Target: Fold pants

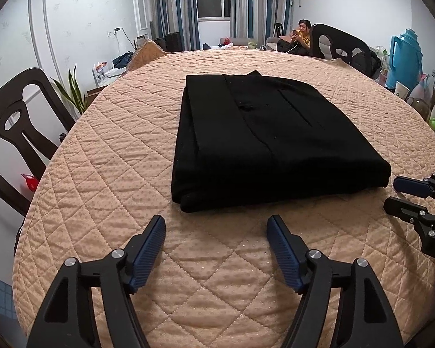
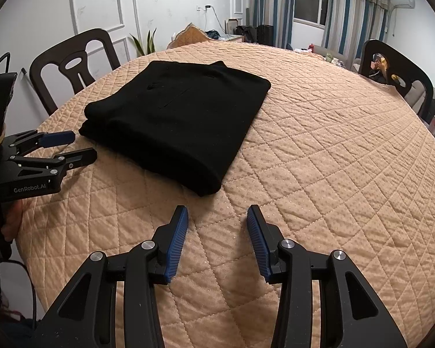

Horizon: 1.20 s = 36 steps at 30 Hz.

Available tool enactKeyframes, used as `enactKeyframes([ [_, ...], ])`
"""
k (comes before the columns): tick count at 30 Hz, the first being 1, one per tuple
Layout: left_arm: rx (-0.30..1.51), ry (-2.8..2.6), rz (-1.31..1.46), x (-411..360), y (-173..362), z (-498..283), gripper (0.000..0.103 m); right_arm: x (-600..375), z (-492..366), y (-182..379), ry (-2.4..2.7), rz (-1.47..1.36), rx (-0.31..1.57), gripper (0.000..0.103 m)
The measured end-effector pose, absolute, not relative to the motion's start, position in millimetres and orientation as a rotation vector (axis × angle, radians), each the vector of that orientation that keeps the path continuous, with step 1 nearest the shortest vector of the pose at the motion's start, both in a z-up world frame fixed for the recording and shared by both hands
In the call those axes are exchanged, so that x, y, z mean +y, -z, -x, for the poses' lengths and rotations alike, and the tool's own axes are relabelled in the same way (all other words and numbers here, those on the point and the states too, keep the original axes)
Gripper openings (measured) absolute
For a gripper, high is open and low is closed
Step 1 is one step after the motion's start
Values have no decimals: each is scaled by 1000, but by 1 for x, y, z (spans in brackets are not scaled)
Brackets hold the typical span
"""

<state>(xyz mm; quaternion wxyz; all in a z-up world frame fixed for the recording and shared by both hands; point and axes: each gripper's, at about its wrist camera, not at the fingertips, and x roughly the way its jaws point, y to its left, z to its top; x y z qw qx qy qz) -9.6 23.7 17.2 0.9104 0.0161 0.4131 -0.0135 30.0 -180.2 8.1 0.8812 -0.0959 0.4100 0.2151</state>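
Note:
The black pants [image 1: 264,142] lie folded in a neat thick rectangle on the quilted peach tablecloth [image 1: 130,150]; they also show in the right wrist view [image 2: 177,119]. My left gripper [image 1: 216,220] is open and empty, just short of the fold's near edge. It also shows at the left of the right wrist view [image 2: 84,145]. My right gripper [image 2: 217,211] is open and empty, near the pants' near right corner. It also shows at the right edge of the left wrist view [image 1: 391,192], beside the pants.
Dark wooden chairs stand at the table's left [image 1: 17,127] and far right [image 1: 342,46]. A person [image 1: 301,34] sits beyond the table. A blue thermos [image 1: 406,55] and clutter stand at the right. A plant [image 1: 72,90] is at the left.

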Motion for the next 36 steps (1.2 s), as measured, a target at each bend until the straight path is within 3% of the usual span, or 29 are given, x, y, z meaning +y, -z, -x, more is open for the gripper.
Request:
enactKeyframes([
  [36, 858, 22, -30, 26, -18, 9, 79, -180, -30, -8, -447, 202, 854, 44],
])
